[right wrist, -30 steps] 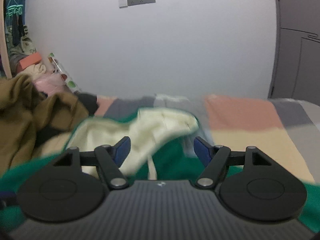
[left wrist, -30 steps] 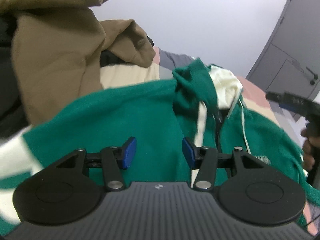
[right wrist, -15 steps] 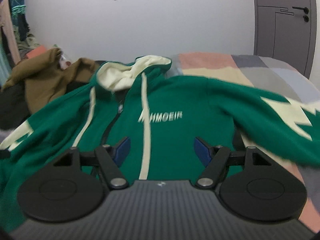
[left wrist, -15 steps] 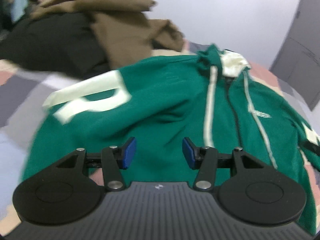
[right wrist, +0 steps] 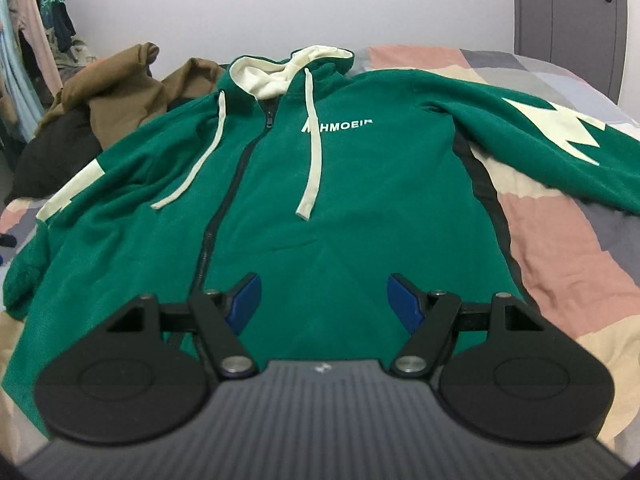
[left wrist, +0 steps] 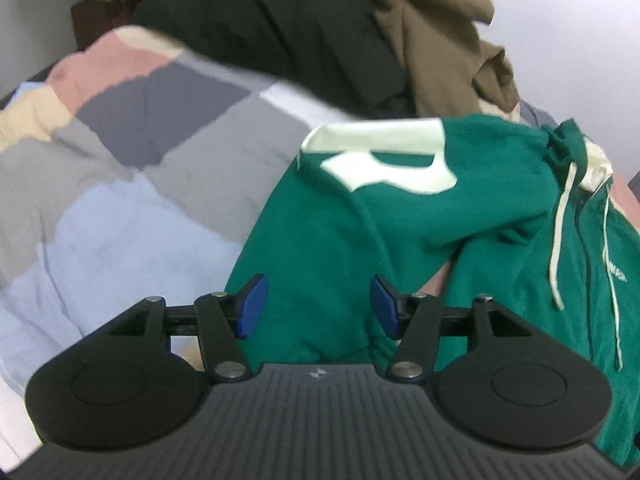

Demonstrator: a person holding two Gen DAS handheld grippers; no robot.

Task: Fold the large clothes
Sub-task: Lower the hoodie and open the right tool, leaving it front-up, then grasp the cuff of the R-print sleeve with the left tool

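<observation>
A: Both views have swung since a second ago; green hoodie [right wrist: 320, 200] now lies face up, spread on the patchwork bed [right wrist: 560, 248], sleeves out, likely laid flat for folding.
B: Jaws?
A: Left gripper [left wrist: 316, 306] just opened wider over the sleeve [left wrist: 380, 168], not clamping. Right gripper [right wrist: 324, 300] apart, empty, over the hem.
B: View differences?
A: Only right shows the chest logo; left shows the black and brown pile [left wrist: 320, 32].

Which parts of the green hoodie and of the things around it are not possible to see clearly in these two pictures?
- Green hoodie hem: right wrist view, covered by the right gripper.
- Its right-hand sleeve cuff: same view, cut off by the picture edge.
- The other cuff: left wrist view, hidden behind the left gripper.
- Brown garment and black garment: left wrist view, heaped and blurred, type unclear.
</observation>
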